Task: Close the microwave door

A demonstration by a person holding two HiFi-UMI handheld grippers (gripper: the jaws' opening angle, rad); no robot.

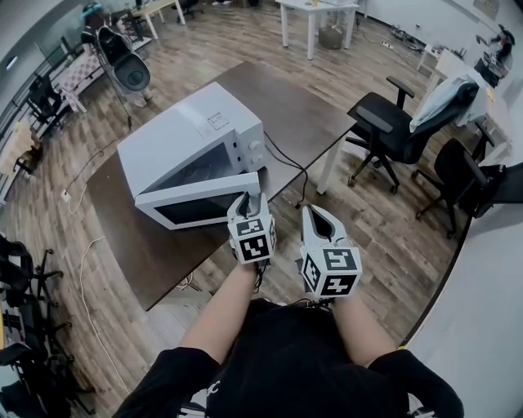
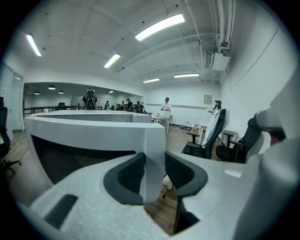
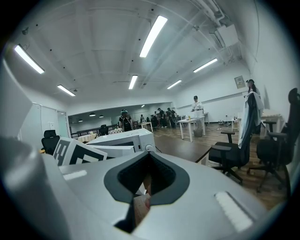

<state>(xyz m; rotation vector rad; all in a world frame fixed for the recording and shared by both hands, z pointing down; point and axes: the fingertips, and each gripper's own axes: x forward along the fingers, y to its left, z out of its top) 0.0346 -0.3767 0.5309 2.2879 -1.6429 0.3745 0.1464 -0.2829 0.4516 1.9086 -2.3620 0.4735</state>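
A white microwave (image 1: pixel 196 135) stands on a dark table (image 1: pixel 319 106), and its door (image 1: pixel 196 204) hangs partly open toward me. My left gripper (image 1: pixel 249 198) is at the door's free right end. In the left gripper view the door's white edge (image 2: pixel 152 154) stands between the two dark pads, which press on it on both sides. My right gripper (image 1: pixel 315 214) hovers just right of the left one, off the table's corner, touching nothing. In the right gripper view its jaws (image 3: pixel 147 157) meet at the tips with nothing between them, and the microwave (image 3: pixel 124 139) shows beyond.
A black cable (image 1: pixel 286 159) runs from the microwave across the table's right side. Black office chairs (image 1: pixel 384 122) (image 1: pixel 462 175) stand to the right on the wooden floor. White tables (image 1: pixel 319 16) are farther back, with several people in the far room.
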